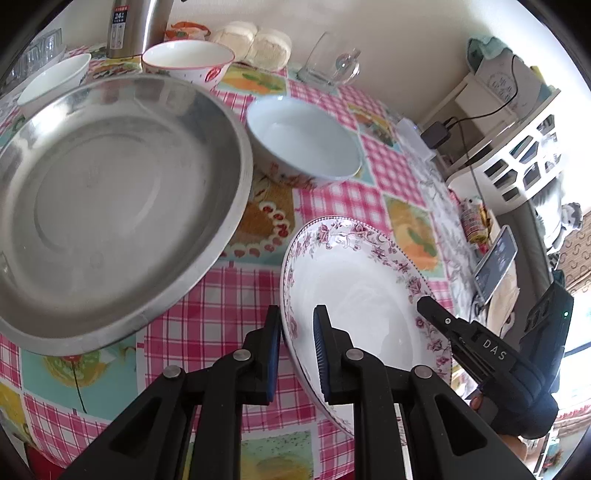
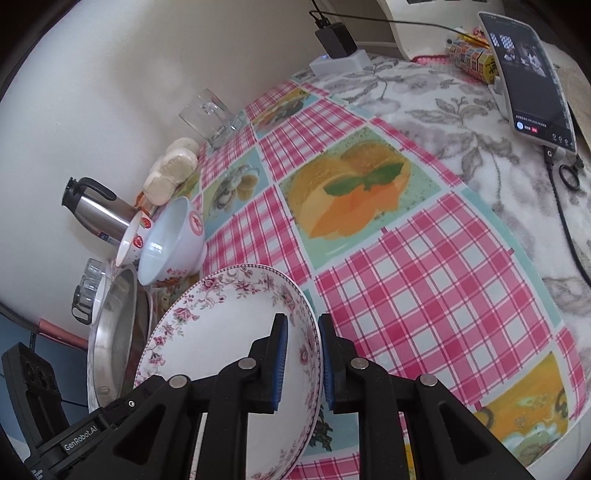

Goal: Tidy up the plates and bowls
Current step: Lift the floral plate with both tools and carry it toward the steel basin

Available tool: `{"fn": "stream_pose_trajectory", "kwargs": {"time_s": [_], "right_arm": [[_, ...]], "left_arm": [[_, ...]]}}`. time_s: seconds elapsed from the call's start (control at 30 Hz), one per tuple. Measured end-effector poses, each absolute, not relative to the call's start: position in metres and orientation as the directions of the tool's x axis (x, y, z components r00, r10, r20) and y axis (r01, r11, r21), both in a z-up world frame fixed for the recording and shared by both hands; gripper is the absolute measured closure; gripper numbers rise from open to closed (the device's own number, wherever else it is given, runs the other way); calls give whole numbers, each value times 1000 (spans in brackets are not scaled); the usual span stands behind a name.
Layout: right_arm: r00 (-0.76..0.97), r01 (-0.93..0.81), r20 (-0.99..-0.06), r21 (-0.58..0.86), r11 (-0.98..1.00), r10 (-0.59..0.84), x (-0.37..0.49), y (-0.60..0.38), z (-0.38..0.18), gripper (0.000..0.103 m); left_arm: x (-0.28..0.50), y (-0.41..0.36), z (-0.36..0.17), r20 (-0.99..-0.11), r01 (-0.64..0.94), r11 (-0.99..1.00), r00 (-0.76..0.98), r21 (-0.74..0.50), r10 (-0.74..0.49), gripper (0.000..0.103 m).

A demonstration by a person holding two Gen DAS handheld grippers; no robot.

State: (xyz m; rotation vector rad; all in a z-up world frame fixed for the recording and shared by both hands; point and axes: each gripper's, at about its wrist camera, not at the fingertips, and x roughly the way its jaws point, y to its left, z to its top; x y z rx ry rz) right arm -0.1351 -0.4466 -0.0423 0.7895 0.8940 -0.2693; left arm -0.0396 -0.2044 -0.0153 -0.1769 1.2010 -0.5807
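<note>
The steel basin (image 1: pixel 110 206) is cut off by the left edge. The flowered plate's (image 1: pixel 354 295) near rim is hidden behind the hand-held gripper (image 1: pixel 297 354). The flask's (image 1: pixel 136 26) label is too blurred to be read.

The plate (image 1: pixel 369 295) was glossy glazed china with a printed floral rim. The basin (image 1: pixel 110 206) was dull, brushed-looking metal. The tablecloth (image 2: pixel 424 295) looked like smooth, slightly shiny plastic. The bowl (image 1: pixel 306 140) was glossy ceramic; the flask (image 2: pixel 98 210) polished steel; the grippers' fingers (image 1: pixel 338 354) matt black plastic.
</note>
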Motion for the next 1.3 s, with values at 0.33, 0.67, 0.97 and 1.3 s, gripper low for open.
{"fn": "stream_pose_trajectory", "kwargs": {"time_s": [0.33,0.67,0.97,1.3], "right_arm": [[723,465,-689,542,700,54,-139,-442,-8,85],[758,415,-651,523,744,36,-129,-416,13,85],[762,383,-644,531,756,66,-111,-388,19,85],[762,347,-642,523,779,91,-89,-352,26,85]], "left_arm": [[-41,-190,23,-751,380,804,318,-458,-578,85],[-26,-165,34,-723,353,799,350,-487,-595,85],[-11,-132,37,-712,310,802,371,-510,-596,85],[3,-96,41,-707,271,815,406,-513,-580,85]]}}
